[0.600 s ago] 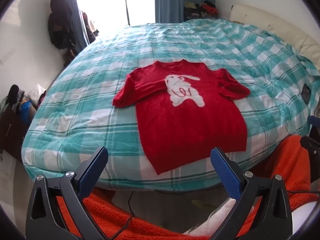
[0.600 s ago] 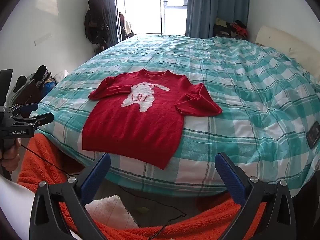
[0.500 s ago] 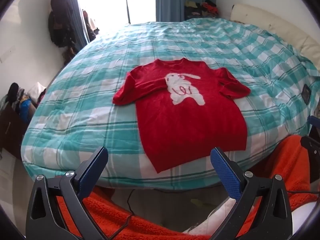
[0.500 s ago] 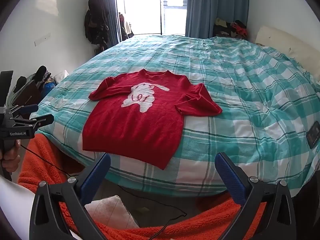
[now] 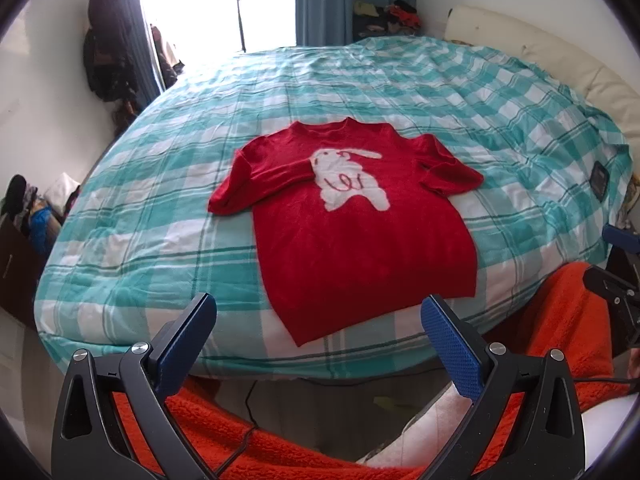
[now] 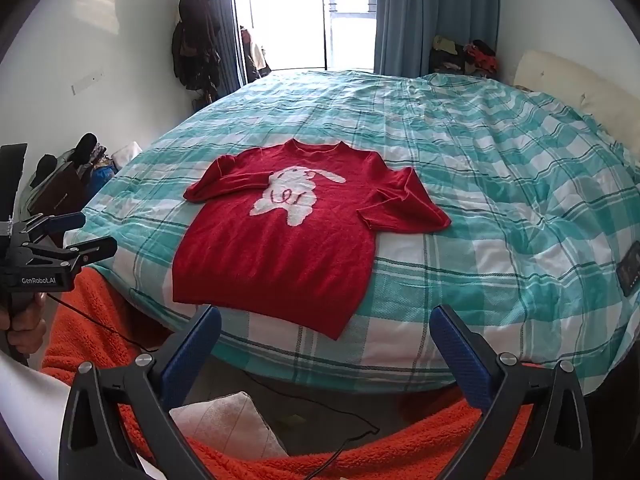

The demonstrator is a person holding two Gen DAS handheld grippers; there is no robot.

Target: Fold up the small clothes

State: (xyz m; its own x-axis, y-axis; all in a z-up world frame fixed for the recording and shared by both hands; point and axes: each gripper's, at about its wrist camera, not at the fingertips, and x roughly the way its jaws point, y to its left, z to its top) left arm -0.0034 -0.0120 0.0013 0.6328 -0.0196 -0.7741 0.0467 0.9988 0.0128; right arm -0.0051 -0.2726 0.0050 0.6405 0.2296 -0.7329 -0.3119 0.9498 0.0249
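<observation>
A small red sweater [image 5: 352,236] with a white rabbit on the chest lies flat, face up, on the bed, hem toward me; it also shows in the right wrist view [image 6: 288,248]. Both sleeves are folded inward across the chest sides. My left gripper [image 5: 318,334] is open and empty, held off the bed's near edge just short of the hem. My right gripper [image 6: 324,342] is open and empty, also in front of the near edge. The left gripper shows at the far left of the right wrist view [image 6: 64,236].
The bed has a teal and white checked cover [image 5: 500,92]. A dark flat device [image 5: 599,181] lies on its right side. An orange fleece [image 6: 360,452] is below the grippers. Clutter [image 6: 68,184] stands by the left wall. A cable [image 6: 320,408] runs across the floor.
The left wrist view has shifted slightly, so the sweater sits a little lower and closer in it. The right gripper has barely moved. Both grippers stay open.
</observation>
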